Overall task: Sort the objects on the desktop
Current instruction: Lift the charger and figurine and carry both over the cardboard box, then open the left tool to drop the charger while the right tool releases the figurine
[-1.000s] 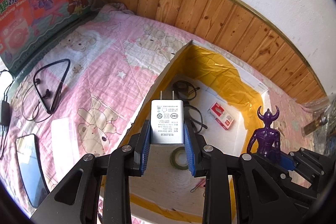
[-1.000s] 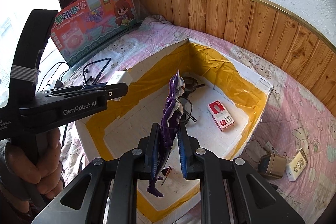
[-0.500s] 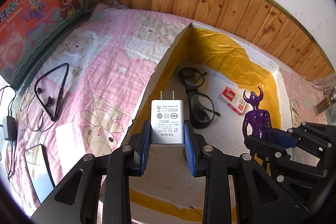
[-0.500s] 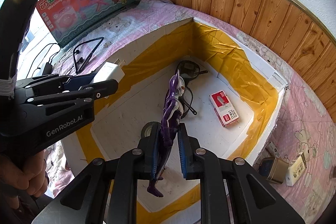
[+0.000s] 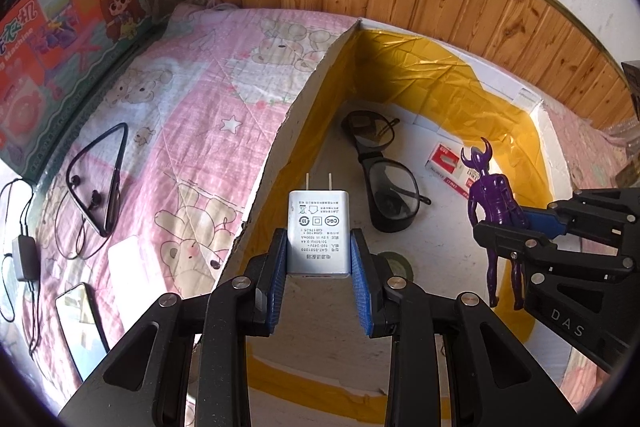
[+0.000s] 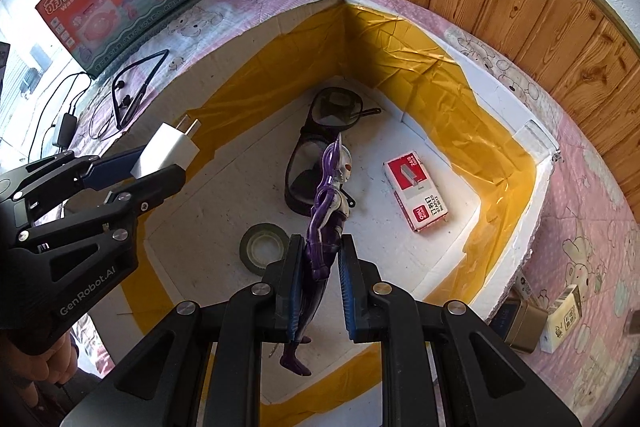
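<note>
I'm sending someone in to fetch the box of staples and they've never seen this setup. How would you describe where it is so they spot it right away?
Look for the white foam box lined with yellow tape, on the pink bedspread by the wood-panelled wall. On its floor, right of the black glasses and the tape roll, lies the staples box. It is the only red-and-white carton in there, small and flat.

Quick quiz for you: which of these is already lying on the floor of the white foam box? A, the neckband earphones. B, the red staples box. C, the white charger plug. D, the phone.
B: the red staples box lies flat on the floor of the white foam box, beside the black glasses and the roll of tape.
</note>
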Demonstrator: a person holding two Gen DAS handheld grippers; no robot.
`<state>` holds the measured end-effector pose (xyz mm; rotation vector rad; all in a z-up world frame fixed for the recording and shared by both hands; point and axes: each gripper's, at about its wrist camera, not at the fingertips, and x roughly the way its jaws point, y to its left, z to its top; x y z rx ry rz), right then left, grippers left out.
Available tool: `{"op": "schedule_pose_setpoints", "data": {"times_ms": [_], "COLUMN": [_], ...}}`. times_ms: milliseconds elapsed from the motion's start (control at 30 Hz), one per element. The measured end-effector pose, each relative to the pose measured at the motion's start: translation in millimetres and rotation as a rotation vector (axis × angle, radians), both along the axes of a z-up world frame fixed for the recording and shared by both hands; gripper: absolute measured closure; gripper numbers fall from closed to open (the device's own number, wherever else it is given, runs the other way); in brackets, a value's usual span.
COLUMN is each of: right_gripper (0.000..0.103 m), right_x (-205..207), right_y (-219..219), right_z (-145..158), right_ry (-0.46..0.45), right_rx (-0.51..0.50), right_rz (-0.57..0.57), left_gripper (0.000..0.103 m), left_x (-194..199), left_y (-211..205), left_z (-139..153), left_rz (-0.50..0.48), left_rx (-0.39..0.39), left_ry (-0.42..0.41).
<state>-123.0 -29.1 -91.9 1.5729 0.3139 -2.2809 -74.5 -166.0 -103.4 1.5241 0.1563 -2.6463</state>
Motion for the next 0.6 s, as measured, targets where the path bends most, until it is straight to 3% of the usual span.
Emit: {"op": "schedule_pose_setpoints", "data": {"times_ms": [600], "right_gripper": [0.085], "right_x": [-23], "right_y": [1], "right_z": [-24], "right_ry": [-0.114], "right_rx": [0.063], "right_rz": [0.011], "left_gripper": [0.072], "left_x": [-8], "left_y": [9], "left_z": [-11], "left_rz": [-0.02], "left_rx": [-0.054], "left_ry": [-0.053]}}
